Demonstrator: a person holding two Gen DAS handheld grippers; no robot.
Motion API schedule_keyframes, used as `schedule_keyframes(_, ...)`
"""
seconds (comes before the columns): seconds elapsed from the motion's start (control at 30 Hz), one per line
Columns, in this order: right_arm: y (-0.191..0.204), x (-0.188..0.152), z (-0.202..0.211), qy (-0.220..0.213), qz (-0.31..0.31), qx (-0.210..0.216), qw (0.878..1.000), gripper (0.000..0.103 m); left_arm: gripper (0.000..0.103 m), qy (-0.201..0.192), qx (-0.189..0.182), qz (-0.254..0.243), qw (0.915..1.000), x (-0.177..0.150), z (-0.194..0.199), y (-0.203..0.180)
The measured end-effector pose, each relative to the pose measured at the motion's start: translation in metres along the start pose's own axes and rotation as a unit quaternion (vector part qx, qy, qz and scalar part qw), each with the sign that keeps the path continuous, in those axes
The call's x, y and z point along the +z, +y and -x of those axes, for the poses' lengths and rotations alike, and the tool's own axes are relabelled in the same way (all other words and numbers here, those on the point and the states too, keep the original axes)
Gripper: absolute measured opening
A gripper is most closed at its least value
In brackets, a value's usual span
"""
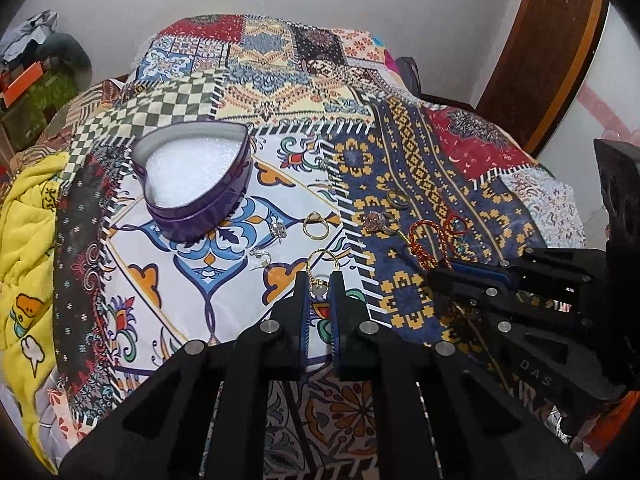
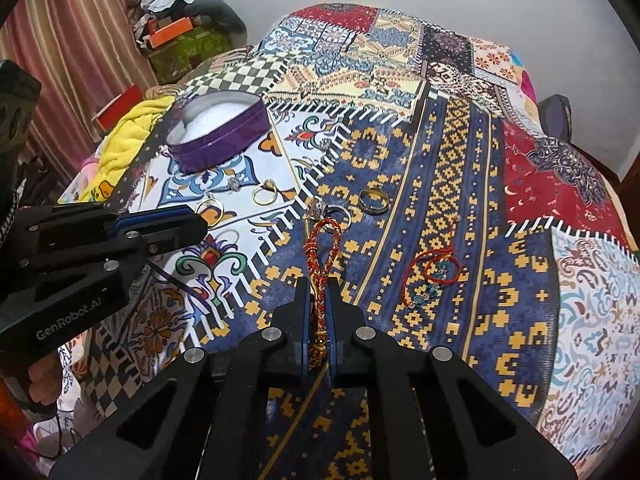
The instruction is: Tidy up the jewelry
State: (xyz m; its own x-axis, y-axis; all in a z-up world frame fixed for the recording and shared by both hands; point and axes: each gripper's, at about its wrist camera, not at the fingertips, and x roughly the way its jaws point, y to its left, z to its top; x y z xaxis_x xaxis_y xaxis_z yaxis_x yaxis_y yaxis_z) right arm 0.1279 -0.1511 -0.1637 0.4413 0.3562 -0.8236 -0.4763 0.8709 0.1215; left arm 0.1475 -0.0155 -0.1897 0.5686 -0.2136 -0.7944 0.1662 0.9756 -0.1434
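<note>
My left gripper [image 1: 319,280] pinches a gold ring [image 1: 323,265] at frame centre. My right gripper [image 2: 318,292] clamps a braided red-gold bracelet [image 2: 320,264]. The purple heart tin [image 1: 196,184] sits upper left, 1 dark ring [image 2: 373,201] right of centre.

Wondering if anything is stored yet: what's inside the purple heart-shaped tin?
Only white foam padding shows inside the purple heart-shaped tin; no jewelry rests on it. Anything beneath the foam is hidden.
</note>
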Motion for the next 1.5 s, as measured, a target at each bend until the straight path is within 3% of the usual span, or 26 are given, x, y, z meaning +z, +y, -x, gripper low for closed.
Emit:
schedule_keyframes(0.83, 0.03, 0.067, 0.03, -0.091, 0.028, 0.003, 0.995, 0.006, 0.008, -0.096, 0.04, 0.045, 0.9935, 0.028, 0.06, 0.045)
schedule_keyframes(1.17, 0.046, 0.095, 0.012, -0.1, 0.057, 0.012, 0.993, 0.006, 0.008, -0.088, 0.045, 0.048, 0.994, 0.04, 0.04, 0.067)
schedule_keyframes(1.5, 0.053, 0.116, -0.025, -0.07, 0.08, 0.039, 0.994, 0.006, 0.008, -0.063, 0.035, 0.04, 0.9966, 0.06, 0.007, 0.091)
